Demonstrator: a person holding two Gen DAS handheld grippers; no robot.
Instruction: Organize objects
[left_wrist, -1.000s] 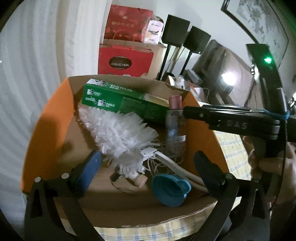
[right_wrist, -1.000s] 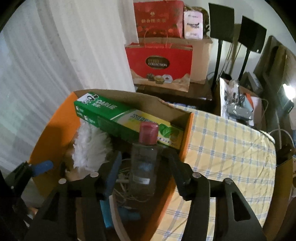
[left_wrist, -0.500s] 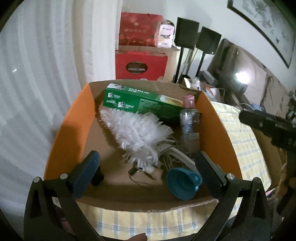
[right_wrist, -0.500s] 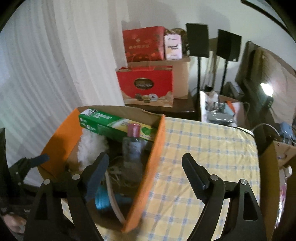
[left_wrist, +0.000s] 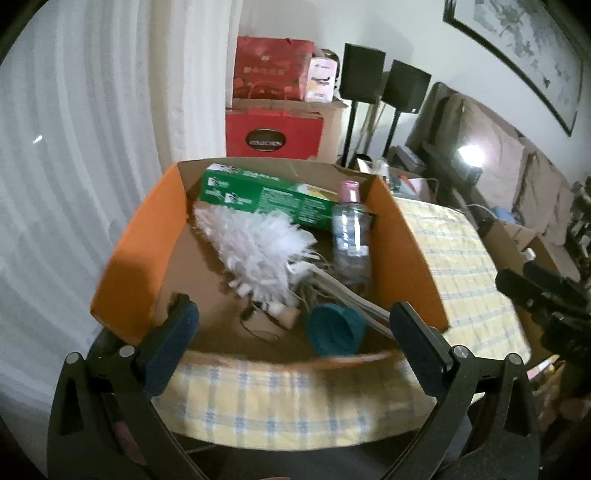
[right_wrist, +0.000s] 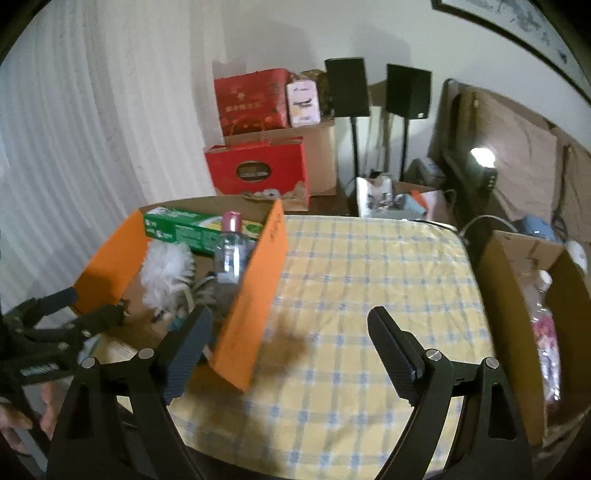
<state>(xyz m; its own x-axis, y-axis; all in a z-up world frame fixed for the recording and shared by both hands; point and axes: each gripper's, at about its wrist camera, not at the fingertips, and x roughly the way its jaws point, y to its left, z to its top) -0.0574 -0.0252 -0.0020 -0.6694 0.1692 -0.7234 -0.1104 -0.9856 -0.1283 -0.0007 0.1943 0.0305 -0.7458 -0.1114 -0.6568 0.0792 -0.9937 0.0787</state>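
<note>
The right gripper (right_wrist: 288, 347) has let go of the clear bottle (right_wrist: 229, 254), its jaws just opened wide and empty, and pulled back right over the checked counter (right_wrist: 369, 280). The bottle now stands alone in the orange box (right_wrist: 258, 295).

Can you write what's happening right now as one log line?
right claw: open, just been opening, empty | left claw: open, empty | clear bottle: standing in orange box

Table covered by a yellow cloth with blue checks (right_wrist: 369, 280). An orange-sided cardboard box (right_wrist: 258, 288) rests directly on the cloth at its left end, reaching the near edge. The cloth's remaining surface carries only a shadow.
</note>
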